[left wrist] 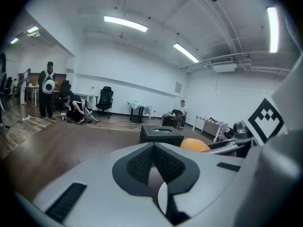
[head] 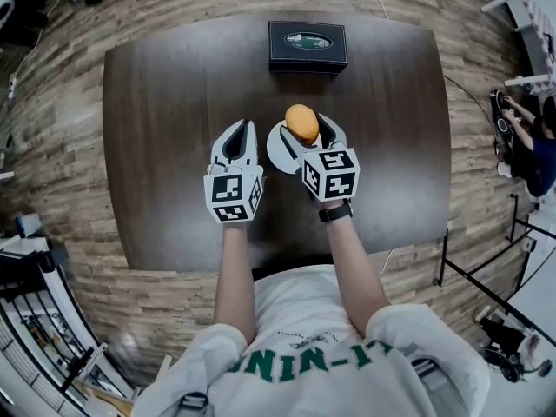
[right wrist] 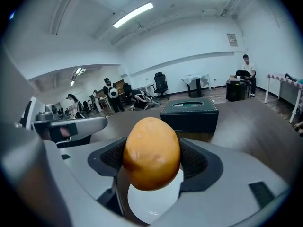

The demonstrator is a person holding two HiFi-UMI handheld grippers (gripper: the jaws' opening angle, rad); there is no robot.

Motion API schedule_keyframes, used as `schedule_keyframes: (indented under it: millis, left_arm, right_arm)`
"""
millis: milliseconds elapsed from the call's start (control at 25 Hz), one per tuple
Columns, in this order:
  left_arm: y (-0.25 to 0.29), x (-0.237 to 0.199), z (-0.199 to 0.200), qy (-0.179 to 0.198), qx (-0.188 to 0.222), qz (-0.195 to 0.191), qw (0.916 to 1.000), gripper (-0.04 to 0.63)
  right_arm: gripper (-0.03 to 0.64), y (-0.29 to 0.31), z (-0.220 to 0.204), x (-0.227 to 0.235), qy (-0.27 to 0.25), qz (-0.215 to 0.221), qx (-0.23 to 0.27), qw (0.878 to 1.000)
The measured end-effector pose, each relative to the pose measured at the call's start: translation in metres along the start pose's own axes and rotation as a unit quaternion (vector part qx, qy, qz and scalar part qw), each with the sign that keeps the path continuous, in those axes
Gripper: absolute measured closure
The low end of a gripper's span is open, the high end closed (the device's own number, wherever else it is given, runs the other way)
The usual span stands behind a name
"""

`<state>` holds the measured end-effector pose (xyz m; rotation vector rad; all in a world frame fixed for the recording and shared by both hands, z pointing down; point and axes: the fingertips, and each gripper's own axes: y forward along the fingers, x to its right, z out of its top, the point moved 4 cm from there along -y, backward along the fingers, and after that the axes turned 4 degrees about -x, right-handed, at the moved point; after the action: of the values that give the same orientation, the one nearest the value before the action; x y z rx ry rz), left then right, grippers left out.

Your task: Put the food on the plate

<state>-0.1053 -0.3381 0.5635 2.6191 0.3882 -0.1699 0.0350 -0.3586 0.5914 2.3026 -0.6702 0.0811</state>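
An orange-brown, egg-shaped piece of food (head: 301, 123) (right wrist: 151, 153) sits between the pads of my right gripper (head: 303, 128) (right wrist: 152, 161), which is shut on it. It hangs over a small white plate (head: 278, 150) (right wrist: 154, 200) on the dark table. My left gripper (head: 244, 124) (left wrist: 152, 160) hovers just left of the plate with its jaws together and nothing between them. In the left gripper view the food (left wrist: 195, 145) shows to the right, with a sliver of the plate (left wrist: 162, 198) low down.
A black box with a green oval label (head: 307, 46) (right wrist: 190, 114) (left wrist: 161, 134) stands at the far middle of the dark wooden table (head: 165, 94). People, office chairs and tables are far off in the room behind.
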Motion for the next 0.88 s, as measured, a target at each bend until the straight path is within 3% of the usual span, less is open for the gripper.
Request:
schedule_keyframes:
  millis: [880]
  left_arm:
    - [0.043,-0.012,-0.049,-0.015,-0.061,-0.035,0.9974,0.583]
  right_arm:
    - [0.264,0.061,-0.085,0.011,-0.011,-0.014,-0.114,0.993]
